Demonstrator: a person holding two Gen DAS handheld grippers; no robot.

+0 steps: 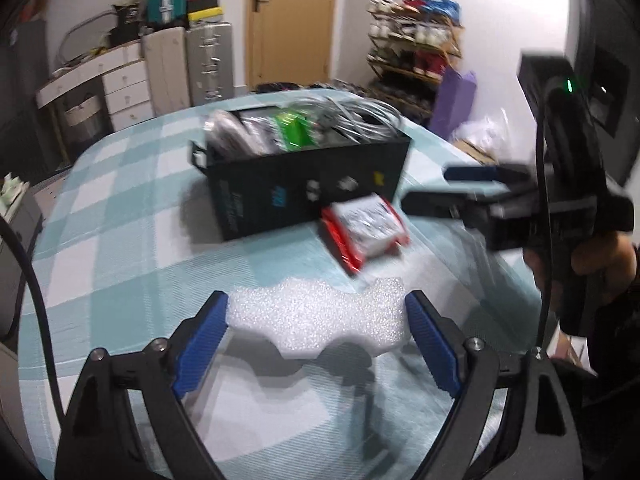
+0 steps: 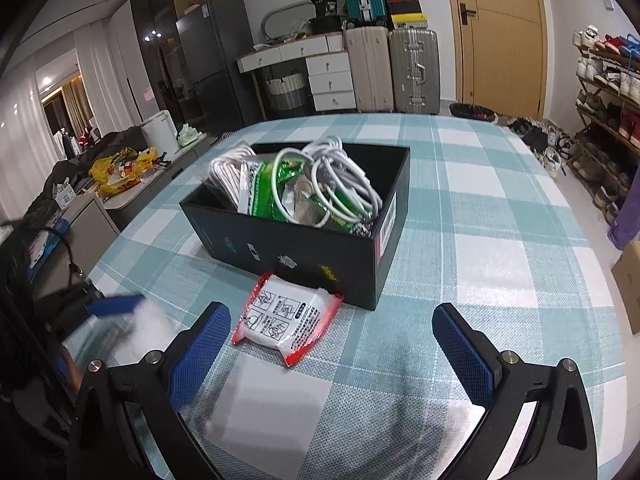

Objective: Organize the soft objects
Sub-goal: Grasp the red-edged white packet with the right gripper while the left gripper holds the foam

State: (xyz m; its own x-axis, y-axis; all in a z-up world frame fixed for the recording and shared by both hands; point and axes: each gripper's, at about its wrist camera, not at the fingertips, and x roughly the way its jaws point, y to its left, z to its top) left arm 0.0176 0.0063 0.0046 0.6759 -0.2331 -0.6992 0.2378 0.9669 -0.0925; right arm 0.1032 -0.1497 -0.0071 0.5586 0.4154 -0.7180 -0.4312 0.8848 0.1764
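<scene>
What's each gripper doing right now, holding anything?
Left gripper: closed on the white foam piece, pads against both its ends.
Right gripper: open, holding nothing; the red-and-white packet lies on the table ahead of it.

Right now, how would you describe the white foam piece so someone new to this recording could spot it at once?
Start at the black box on the checked tablecloth. In front of it lies a red-edged packet, and nearer still the foam piece sits between the left gripper's blue pads. It alone is plain white, bubbly and wavy-edged.
</scene>
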